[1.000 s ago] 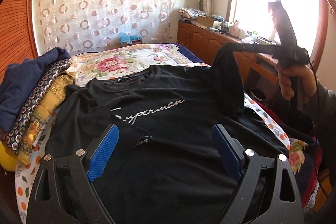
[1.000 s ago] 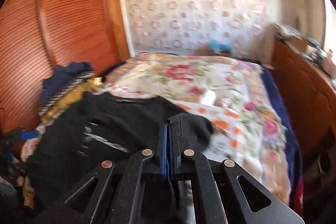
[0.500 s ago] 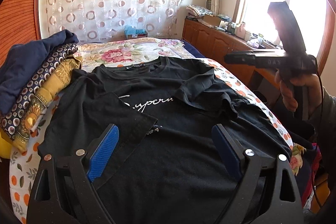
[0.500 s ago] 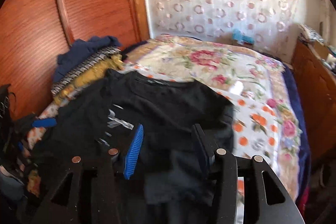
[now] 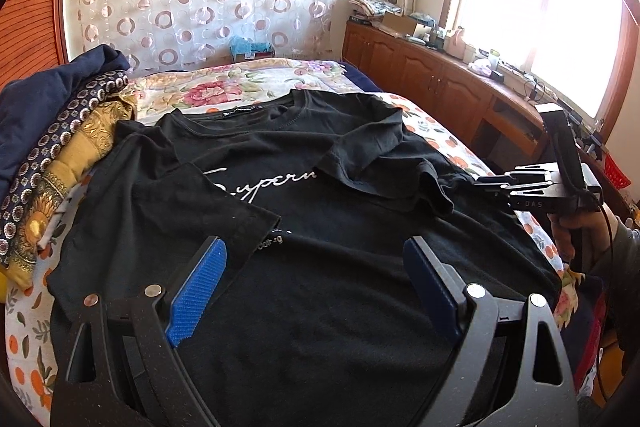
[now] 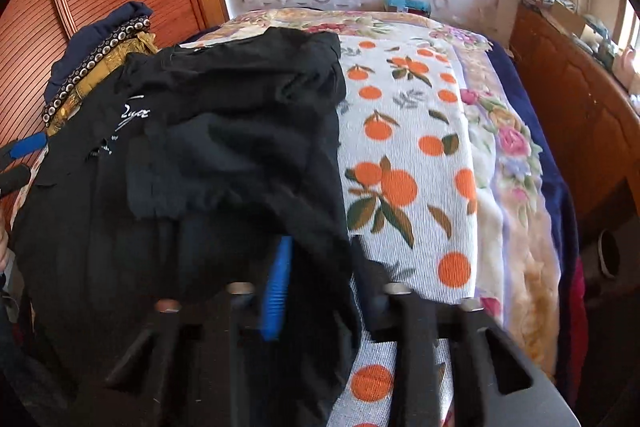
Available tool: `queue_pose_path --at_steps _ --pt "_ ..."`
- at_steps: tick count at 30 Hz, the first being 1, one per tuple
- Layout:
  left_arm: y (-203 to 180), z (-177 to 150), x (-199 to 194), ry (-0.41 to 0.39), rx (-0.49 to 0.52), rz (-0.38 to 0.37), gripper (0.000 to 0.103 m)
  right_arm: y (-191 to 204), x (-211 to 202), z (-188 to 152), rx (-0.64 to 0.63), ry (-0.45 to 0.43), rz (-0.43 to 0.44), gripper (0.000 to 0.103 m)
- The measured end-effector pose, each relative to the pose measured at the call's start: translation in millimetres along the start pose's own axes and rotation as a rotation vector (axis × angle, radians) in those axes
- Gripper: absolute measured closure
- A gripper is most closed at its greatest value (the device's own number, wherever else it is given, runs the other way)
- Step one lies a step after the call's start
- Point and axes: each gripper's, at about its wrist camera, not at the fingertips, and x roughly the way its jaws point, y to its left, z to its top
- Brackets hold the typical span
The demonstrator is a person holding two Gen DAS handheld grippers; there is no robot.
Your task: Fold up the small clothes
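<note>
**Black T-shirt spread on the bed, both sleeves folded in**

The black T-shirt lies flat on the orange-print bedspread. Left tongs gape wide above its hem, holding nothing. Right tongs stand apart at the shirt's side edge.

Left claw and right claw, both agape.

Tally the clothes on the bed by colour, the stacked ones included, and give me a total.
Black: 1, the T-shirt spread flat on the bed
Navy blue: 1, top of the pile
Dark with a ring pattern: 1, in the pile
Mustard yellow: 1, in the pile
Total: 4 garments visible; anything deeper in the pile is hidden.
</note>
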Motion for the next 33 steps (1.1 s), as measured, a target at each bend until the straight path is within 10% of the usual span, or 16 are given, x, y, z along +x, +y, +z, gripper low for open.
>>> queue_pose_path --at_steps 1,13,19,33 --pt "-1.9 0.4 1.2 0.004 0.006 0.001 0.012 0.5 -4.3 -0.4 0.000 -0.016 0.013 0.099" --pt "-21.8 36.8 47.1 0.032 0.132 0.041 0.012 -0.1 -33.8 -25.8 0.040 -0.082 -0.032 0.098" --pt "-42.7 63.2 86.6 0.067 0.223 0.011 0.014 0.1 -26.8 -41.6 0.066 -0.097 -0.100 0.046" --pt "-120.8 129.6 175.5 0.184 0.283 -0.130 0.056 -6.7 -25.2 -41.3 0.118 -0.117 -0.131 0.046"
